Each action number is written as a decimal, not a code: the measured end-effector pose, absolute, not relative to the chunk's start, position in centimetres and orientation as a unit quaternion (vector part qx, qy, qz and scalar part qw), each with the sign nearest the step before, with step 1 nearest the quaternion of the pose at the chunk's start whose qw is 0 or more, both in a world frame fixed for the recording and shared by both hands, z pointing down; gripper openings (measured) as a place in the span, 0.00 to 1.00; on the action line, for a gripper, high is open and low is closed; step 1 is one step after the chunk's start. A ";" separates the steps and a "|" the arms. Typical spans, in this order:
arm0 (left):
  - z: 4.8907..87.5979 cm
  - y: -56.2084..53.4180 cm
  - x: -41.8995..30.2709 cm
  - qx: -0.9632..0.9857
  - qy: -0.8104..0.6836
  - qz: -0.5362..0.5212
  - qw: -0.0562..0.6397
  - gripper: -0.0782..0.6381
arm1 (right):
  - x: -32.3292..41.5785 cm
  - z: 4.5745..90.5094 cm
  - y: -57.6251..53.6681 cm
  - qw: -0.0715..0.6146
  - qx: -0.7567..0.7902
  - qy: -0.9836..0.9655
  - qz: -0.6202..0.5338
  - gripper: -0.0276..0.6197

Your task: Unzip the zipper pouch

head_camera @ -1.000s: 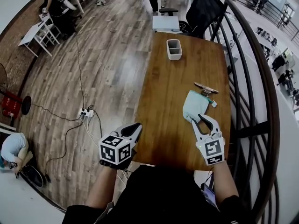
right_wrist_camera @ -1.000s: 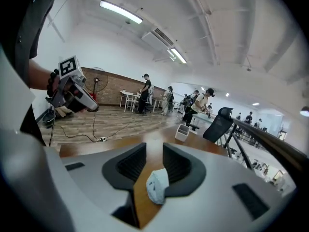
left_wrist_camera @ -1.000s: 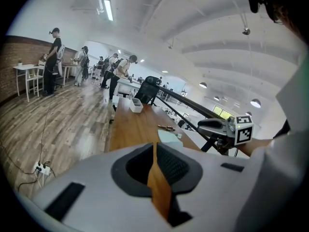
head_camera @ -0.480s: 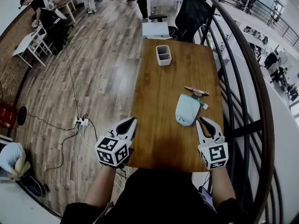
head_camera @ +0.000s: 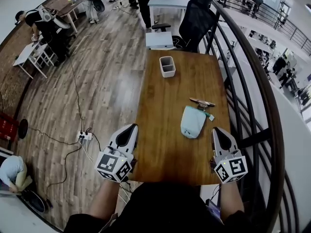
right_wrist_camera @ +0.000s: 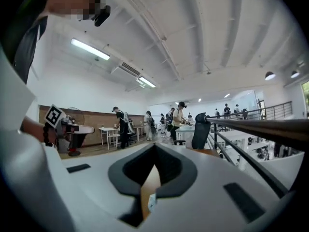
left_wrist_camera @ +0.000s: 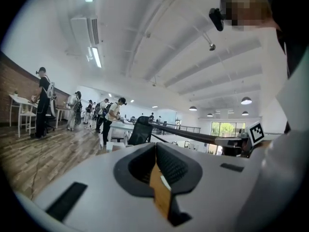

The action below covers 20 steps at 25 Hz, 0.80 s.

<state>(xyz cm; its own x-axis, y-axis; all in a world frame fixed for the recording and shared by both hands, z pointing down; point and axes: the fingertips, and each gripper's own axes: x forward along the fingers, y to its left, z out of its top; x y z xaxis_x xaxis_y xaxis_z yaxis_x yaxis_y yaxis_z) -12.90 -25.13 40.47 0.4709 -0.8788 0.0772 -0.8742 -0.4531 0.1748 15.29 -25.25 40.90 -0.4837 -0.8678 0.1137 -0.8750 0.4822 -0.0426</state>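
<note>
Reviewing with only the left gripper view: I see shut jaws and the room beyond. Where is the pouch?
Observer: The pouch lies on the table, between and beyond the left tool and the right tool, touching neither.
Reviewer: Is the right tool holding anything?
Observer: No; its jaws have just closed, with nothing between them.
Reviewer: Anything else on the table?
Observer: A white bin at the far end.

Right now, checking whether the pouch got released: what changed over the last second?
The right gripper drew back from the pouch toward the person, its jaws just closing on nothing. The pouch lies free on the table. The left gripper stayed shut and empty; the white bin stayed put.
</note>
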 end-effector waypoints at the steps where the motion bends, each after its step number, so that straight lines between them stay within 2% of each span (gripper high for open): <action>1: 40.3 -25.0 -12.9 0.854 -0.512 -0.015 0.093 0.13 | 15.3 40.6 -25.1 0.025 0.504 -0.862 0.054 0.03; 3: 40.2 -24.8 -13.2 0.855 -0.508 -0.019 0.096 0.13 | 15.1 40.2 -24.7 0.010 0.501 -0.864 0.058 0.03; 20: 40.4 -23.8 -12.8 0.854 -0.508 -0.027 0.111 0.13 | 14.5 39.8 -23.8 0.029 0.483 -0.874 0.039 0.03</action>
<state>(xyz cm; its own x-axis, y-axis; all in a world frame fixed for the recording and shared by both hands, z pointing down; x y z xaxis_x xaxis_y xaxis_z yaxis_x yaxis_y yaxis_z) -12.81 -23.81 40.45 0.4818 -0.8737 0.0673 -0.8618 -0.4585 0.2169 14.53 -23.84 39.82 -0.5314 -0.8425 0.0877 -0.8470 0.5301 -0.0404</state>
